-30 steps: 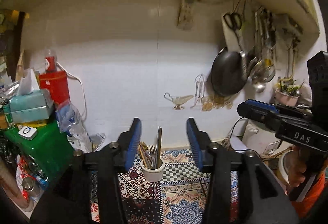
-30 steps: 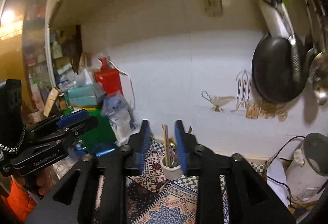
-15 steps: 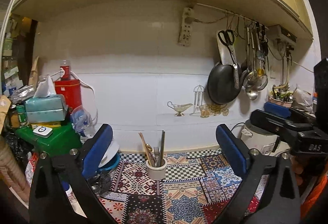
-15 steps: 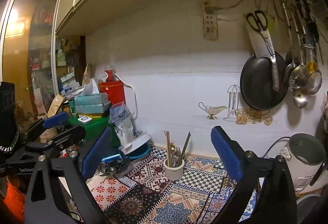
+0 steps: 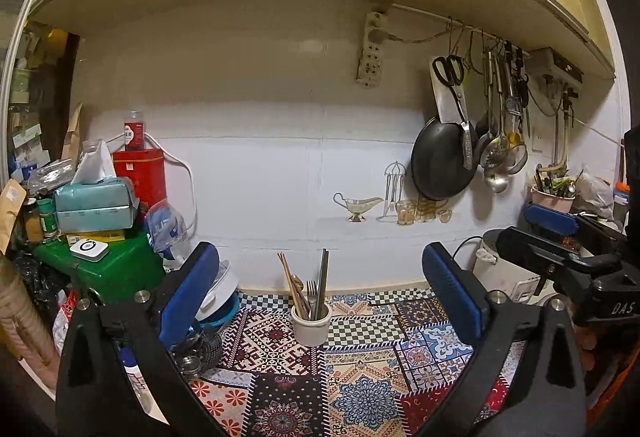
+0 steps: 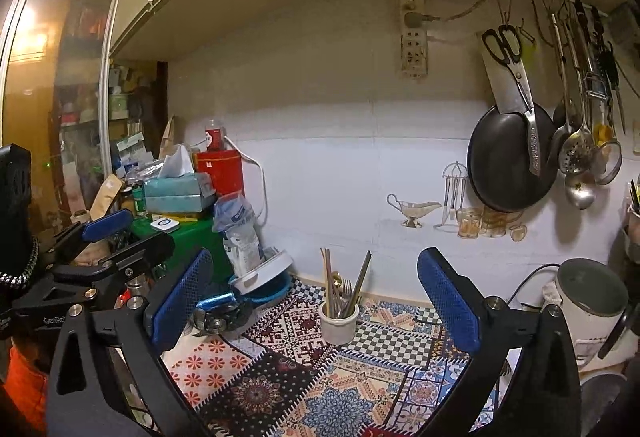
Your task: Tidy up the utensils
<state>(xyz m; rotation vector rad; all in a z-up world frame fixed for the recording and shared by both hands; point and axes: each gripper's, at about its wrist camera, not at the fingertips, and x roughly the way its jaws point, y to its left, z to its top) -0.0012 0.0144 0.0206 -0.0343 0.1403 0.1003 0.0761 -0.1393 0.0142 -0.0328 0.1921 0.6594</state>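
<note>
A white ceramic cup (image 5: 311, 325) stands on the patterned mat (image 5: 360, 377) near the back wall and holds chopsticks, a fork and other utensils (image 5: 312, 289). It also shows in the right wrist view (image 6: 339, 323), with its utensils (image 6: 344, 287). My left gripper (image 5: 320, 301) is open and empty, held back from the cup with its jaws wide. My right gripper (image 6: 312, 301) is open and empty, also back from the cup. Each gripper shows at the edge of the other's view: the right one (image 5: 560, 237), the left one (image 6: 104, 237).
A green box (image 5: 100, 269) with tissue boxes and a red tin stands at the left. A blue bowl with a white lid (image 5: 218, 301) and metal clutter lie beside it. A black pan (image 5: 444, 161), scissors and ladles hang on the wall. A white kettle (image 6: 588, 301) stands right.
Both grippers have opened wide from a nearly shut stance and pulled back from the cup, so more of the counter and the wall is in view.
</note>
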